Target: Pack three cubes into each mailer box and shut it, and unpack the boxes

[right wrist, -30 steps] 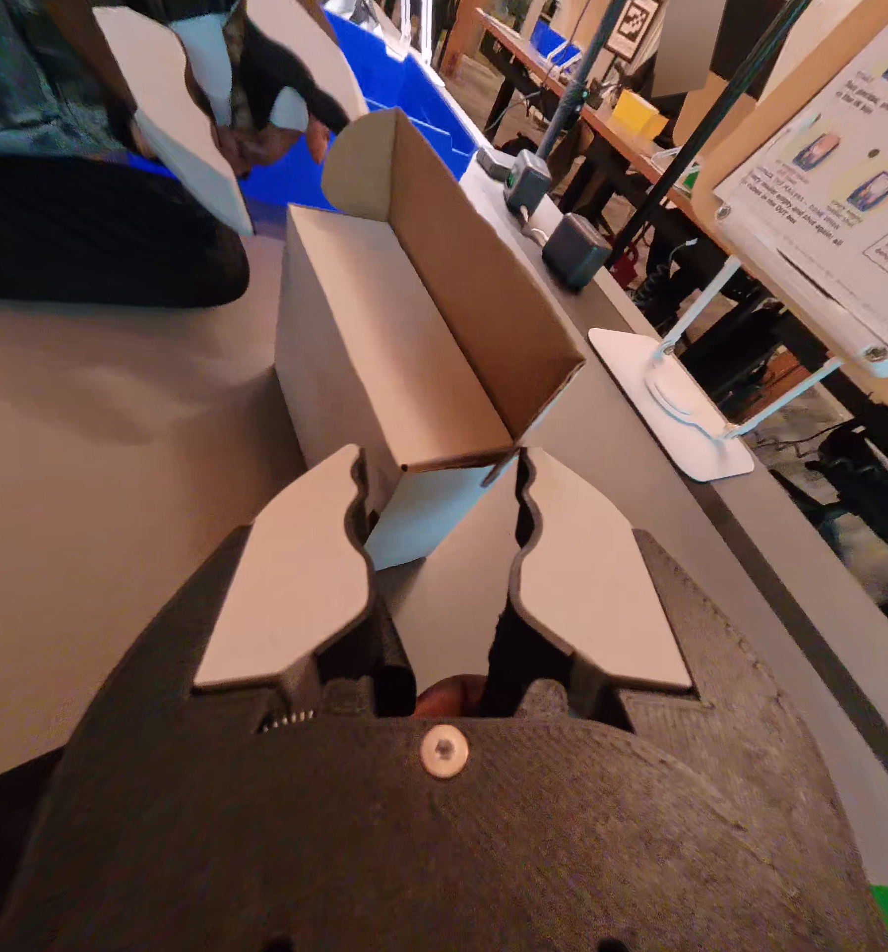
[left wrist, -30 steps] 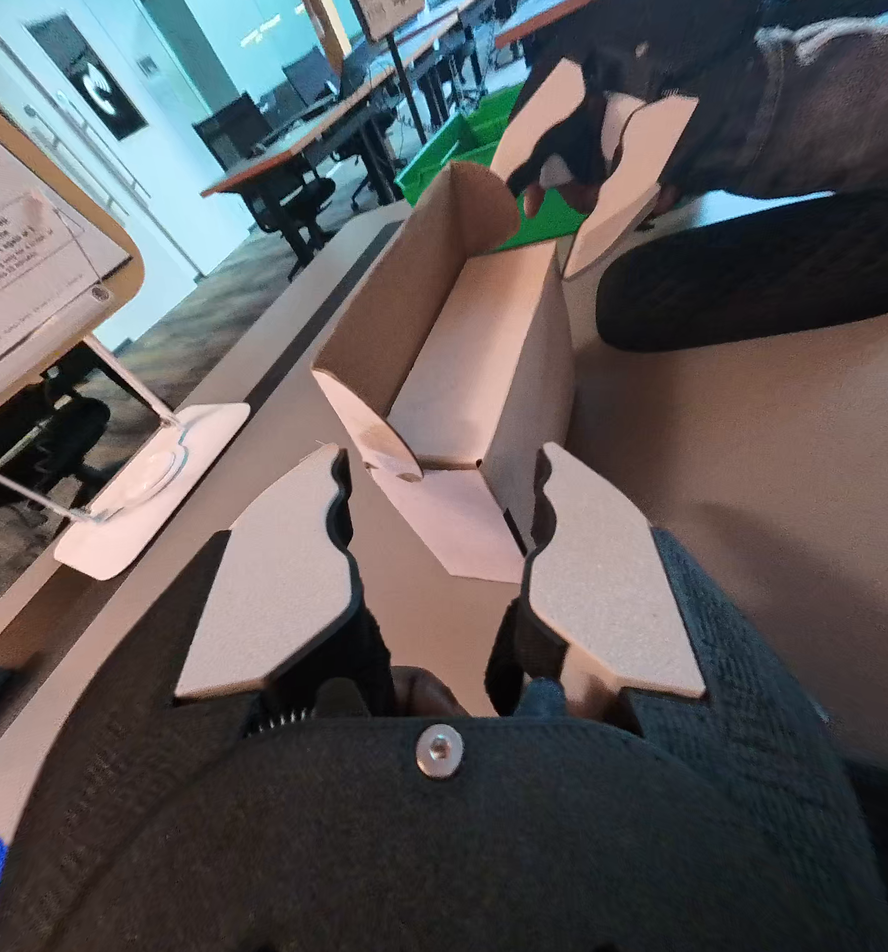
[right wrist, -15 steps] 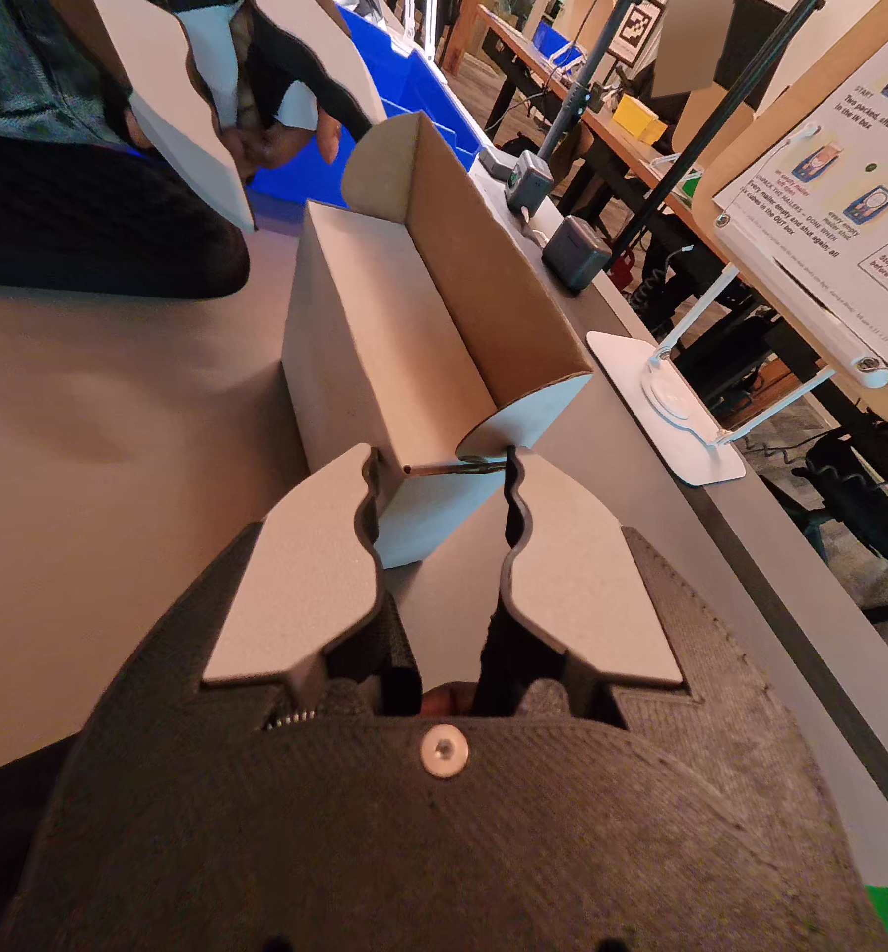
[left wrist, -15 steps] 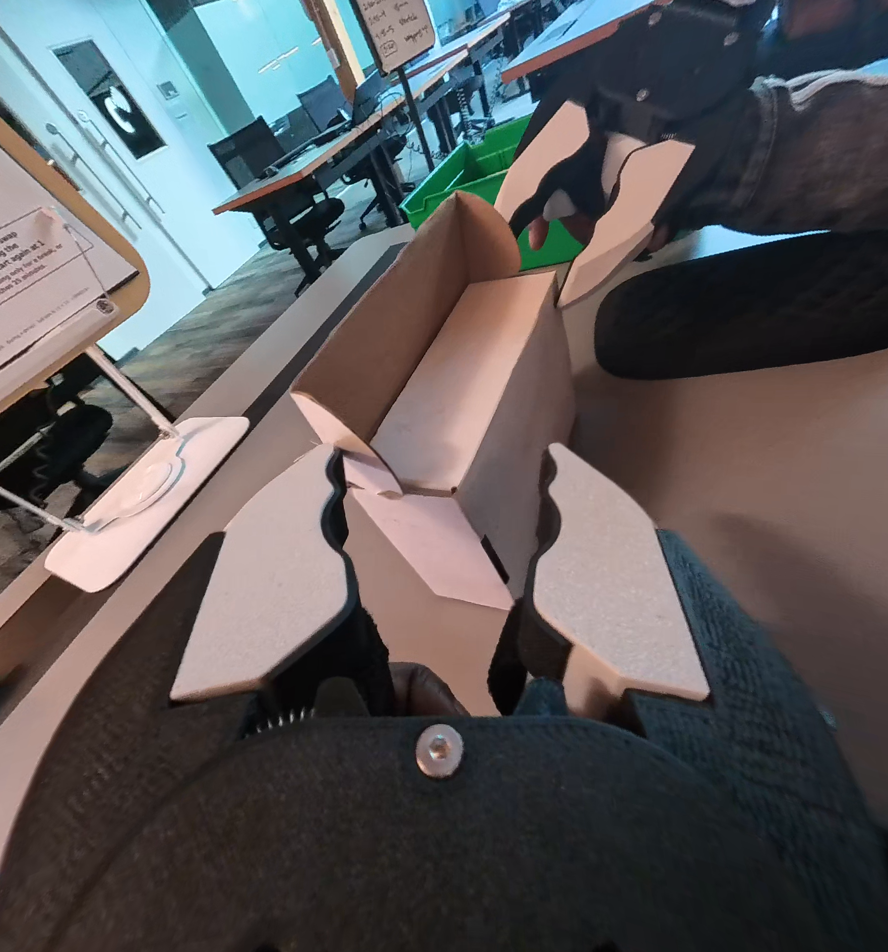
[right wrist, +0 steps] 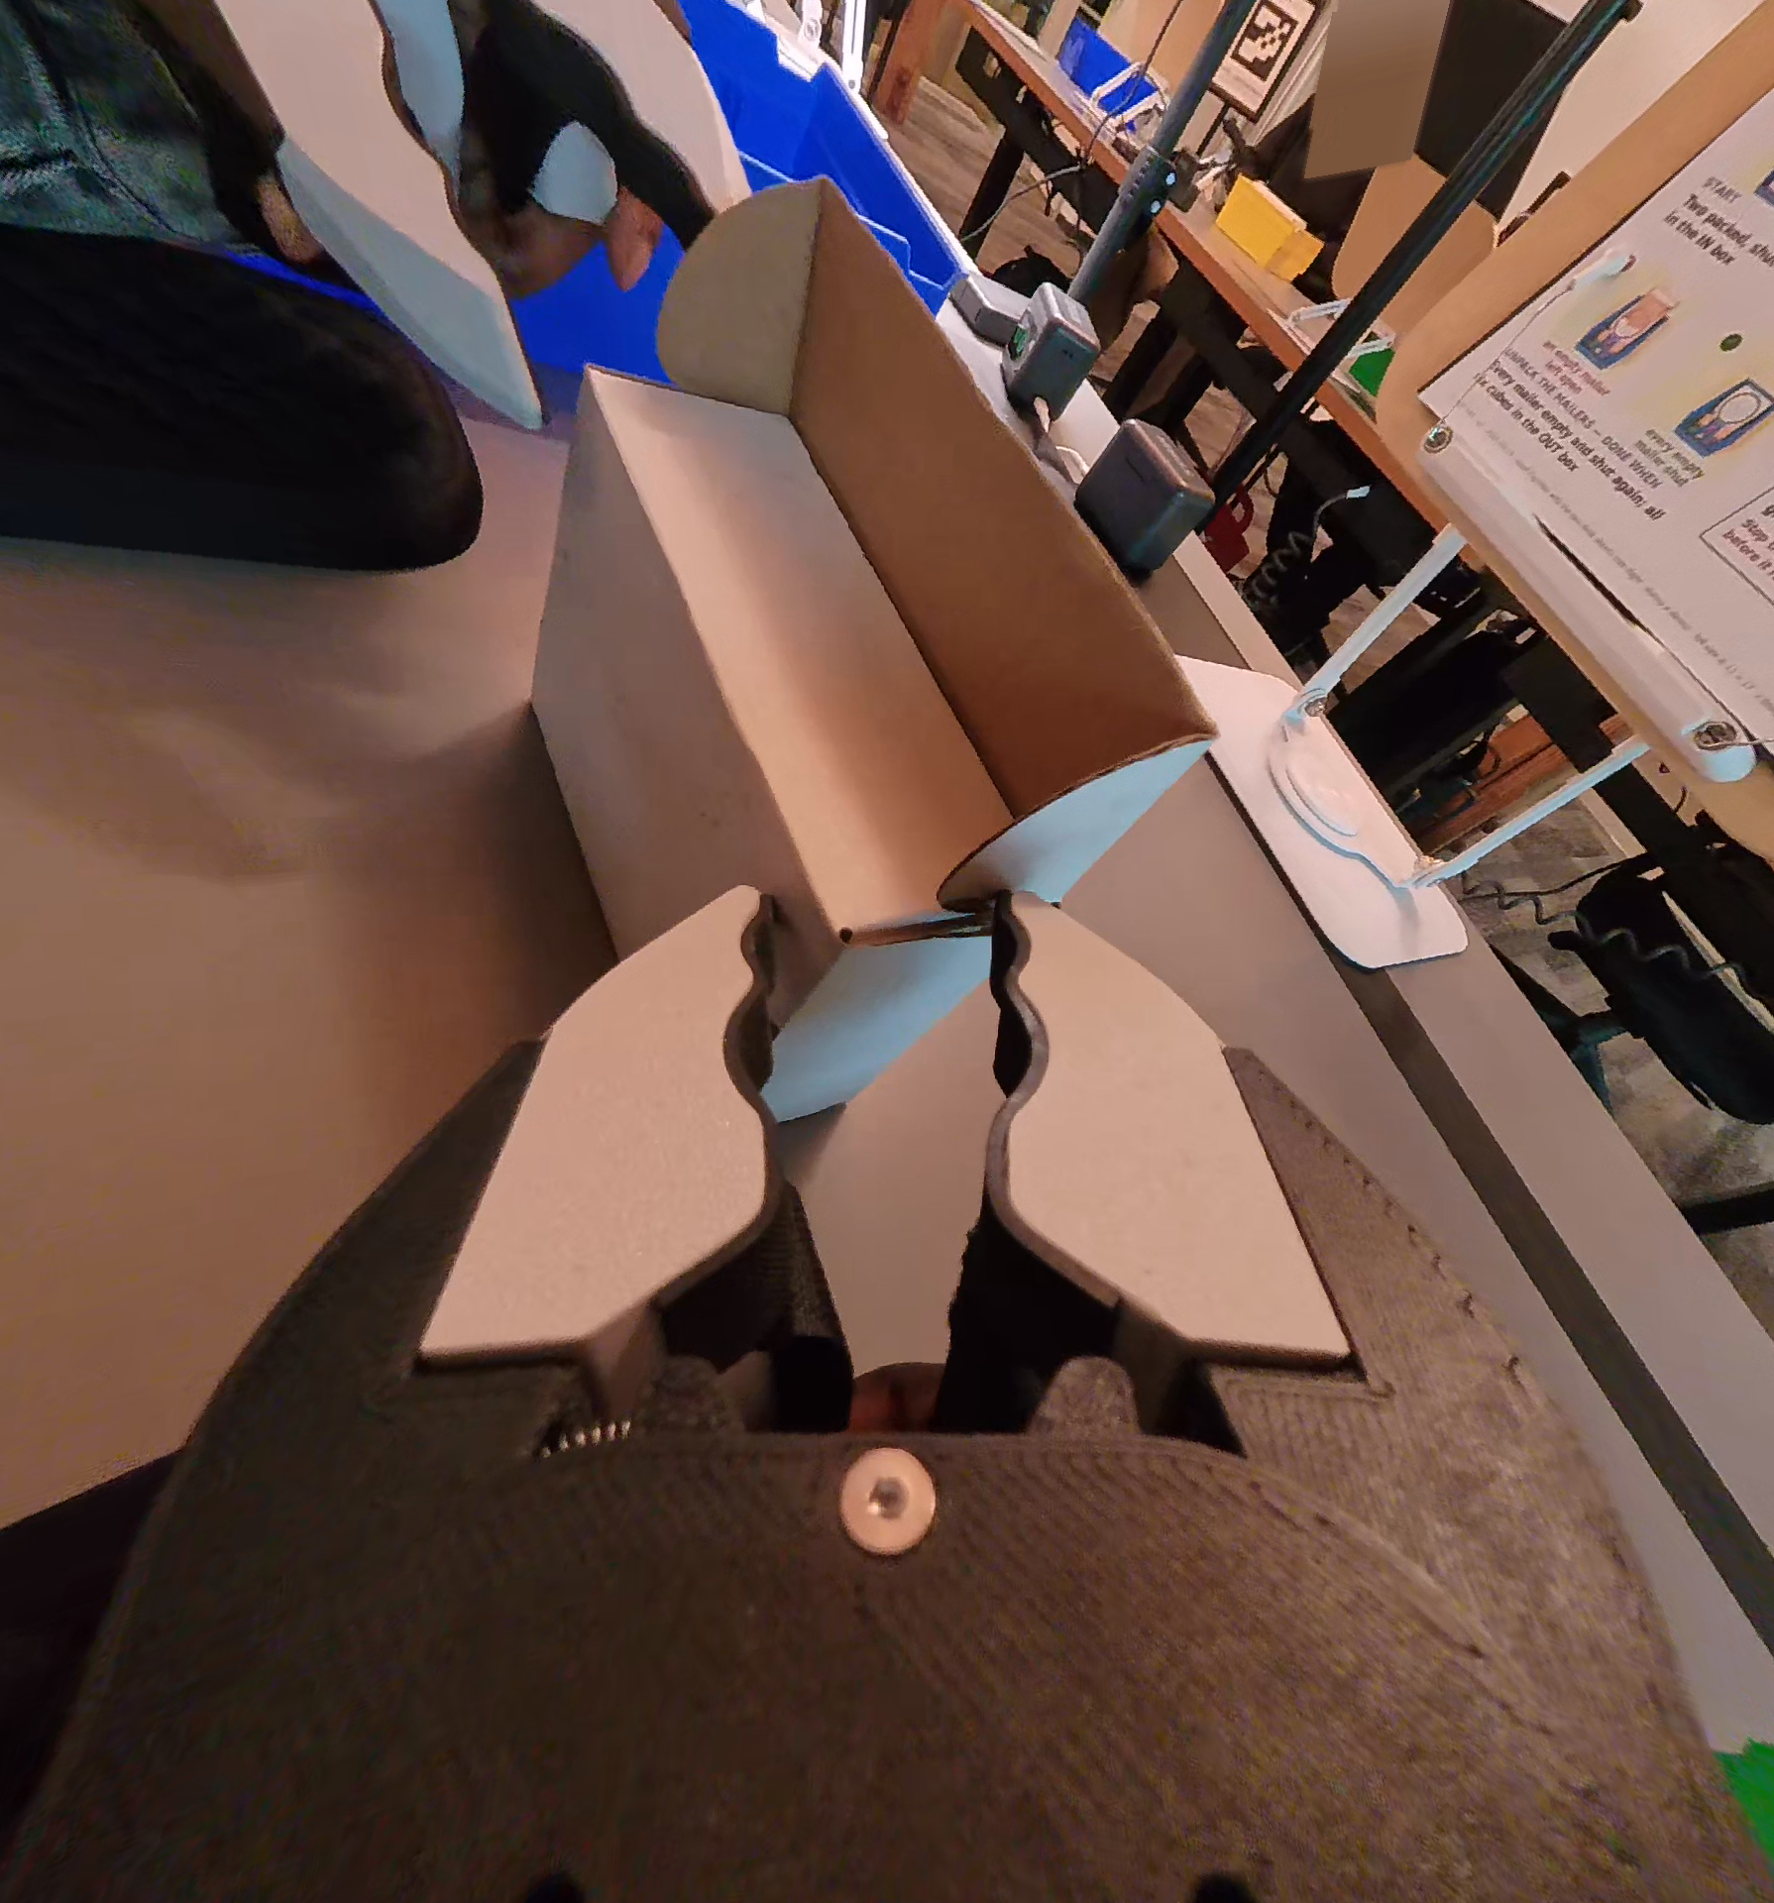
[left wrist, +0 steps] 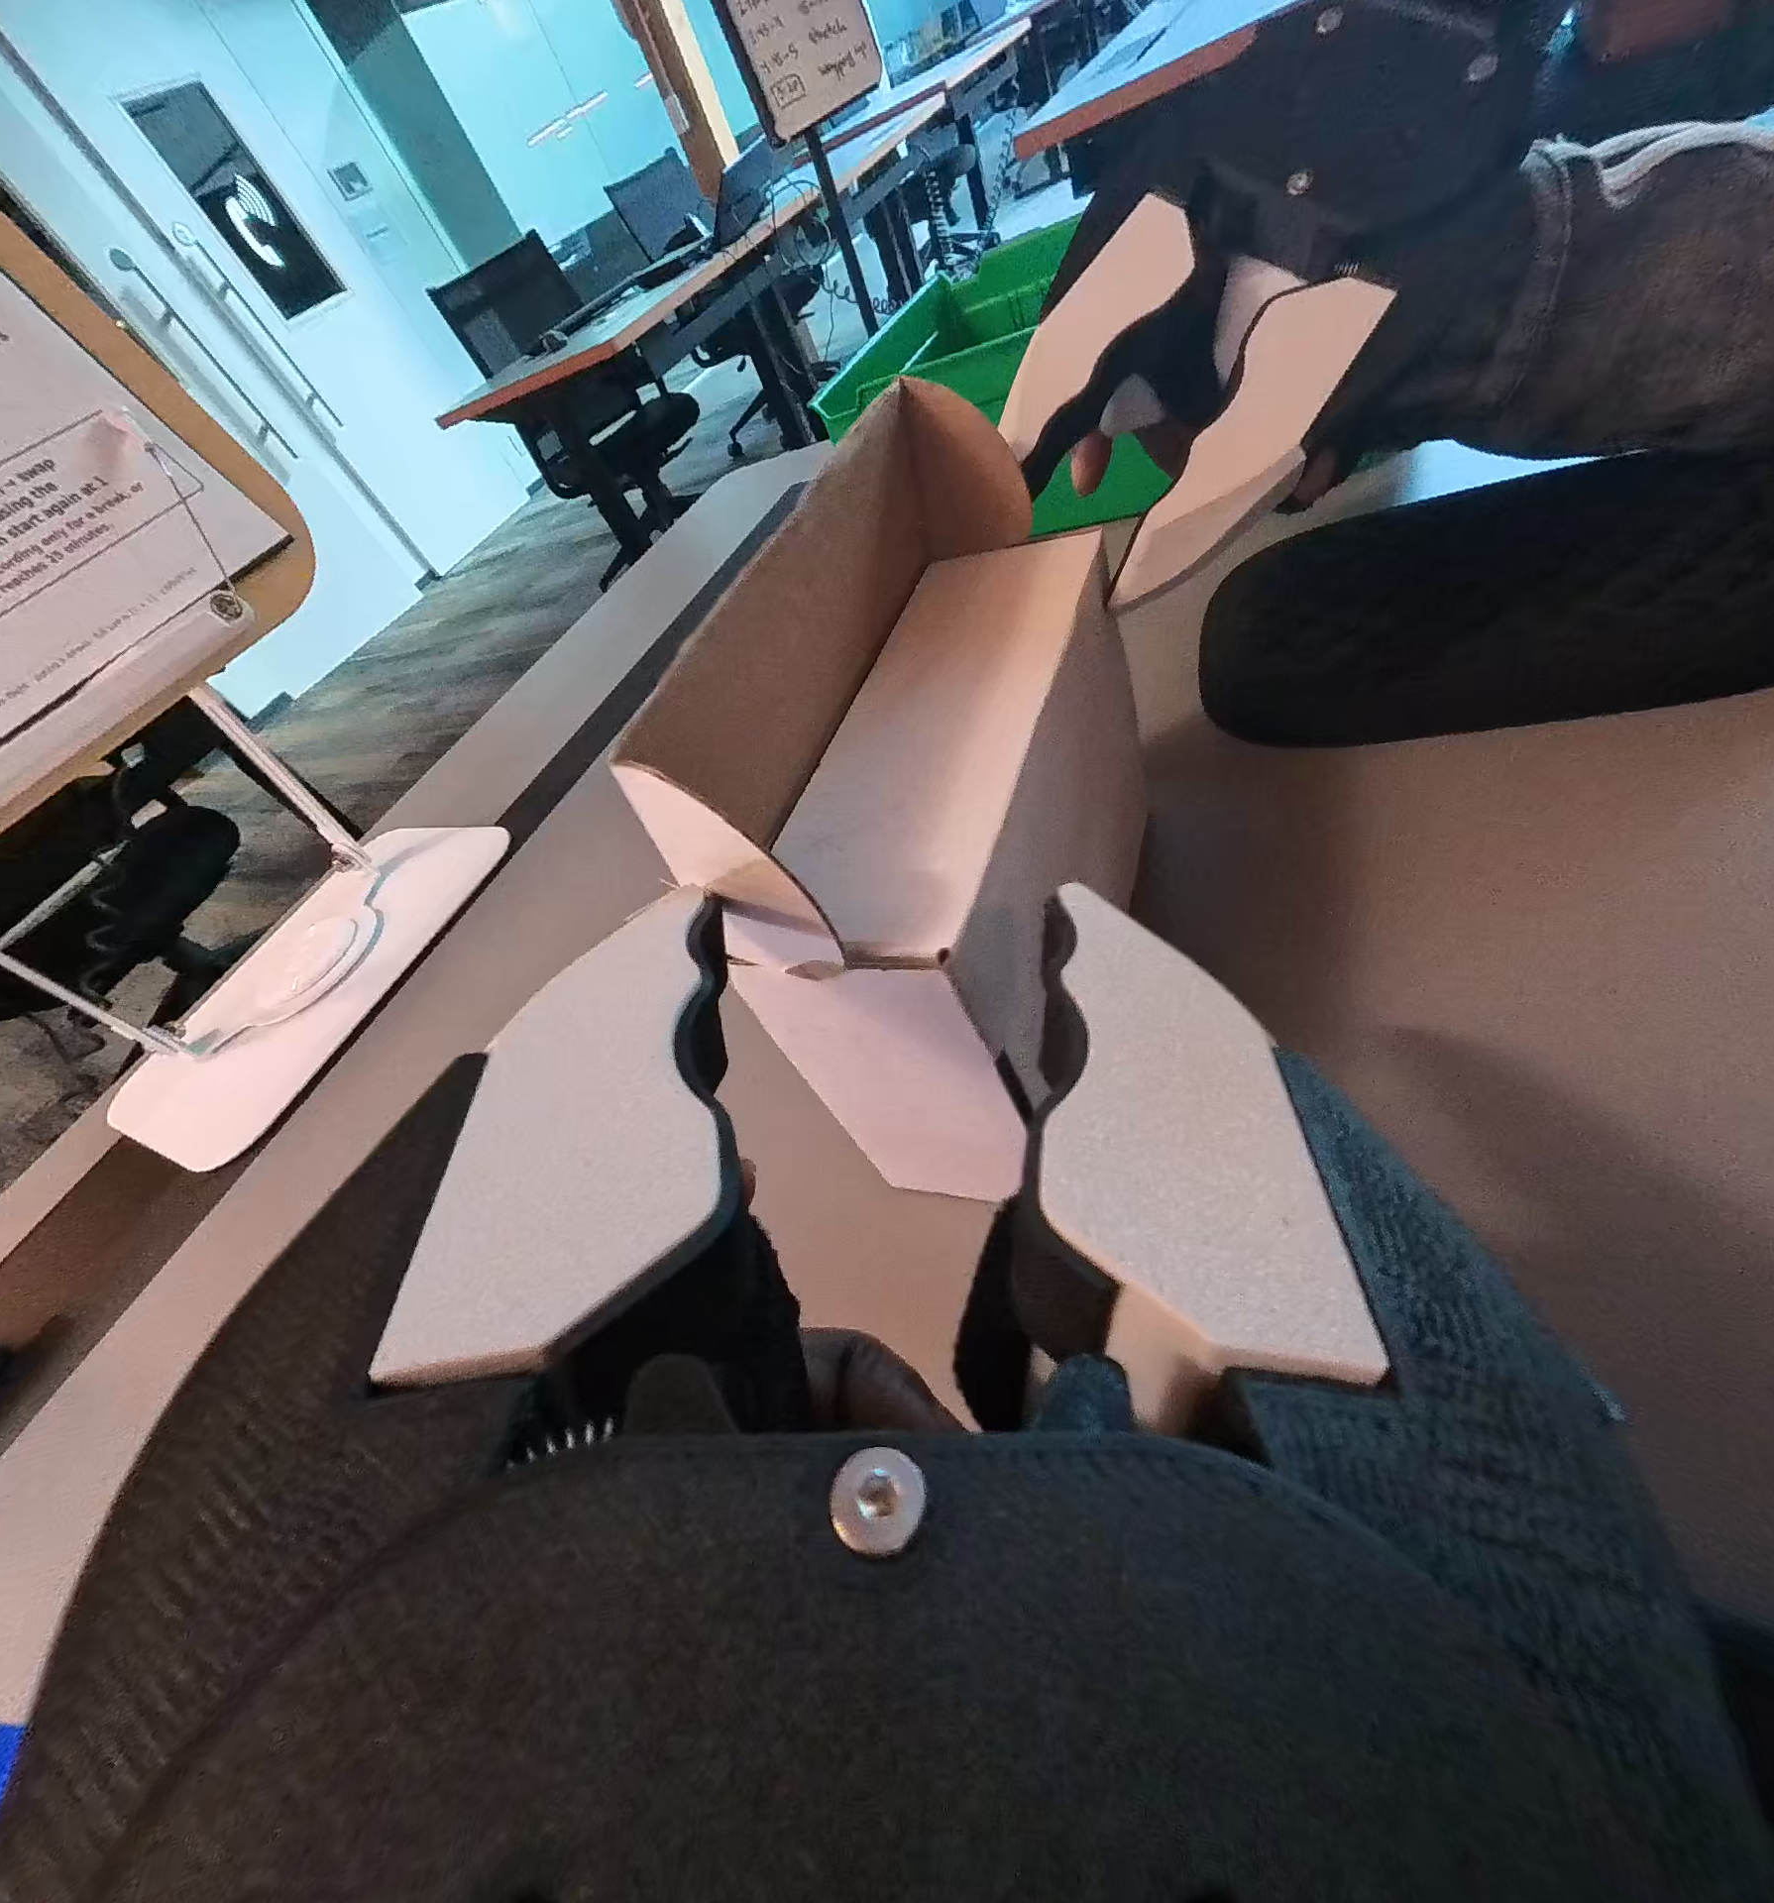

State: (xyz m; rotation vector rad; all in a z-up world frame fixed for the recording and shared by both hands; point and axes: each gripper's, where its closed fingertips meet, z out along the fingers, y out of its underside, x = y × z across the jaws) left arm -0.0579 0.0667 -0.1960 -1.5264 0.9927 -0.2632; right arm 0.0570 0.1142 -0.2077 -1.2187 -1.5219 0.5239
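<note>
both tongs, left (left wrist: 875, 947) and right (right wrist: 878, 932), agape at opposite mailer box (left wrist: 976, 762) ends

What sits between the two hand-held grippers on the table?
The mailer box, lid flap up, lies lengthwise between the left hand-held gripper and the right hand-held gripper; both wrist views show it.

An open-plan office or lab: rows of desks (left wrist: 656, 340) with office chairs (left wrist: 512, 309), a whiteboard (left wrist: 811, 62), and glass doors (left wrist: 234, 227).
</note>
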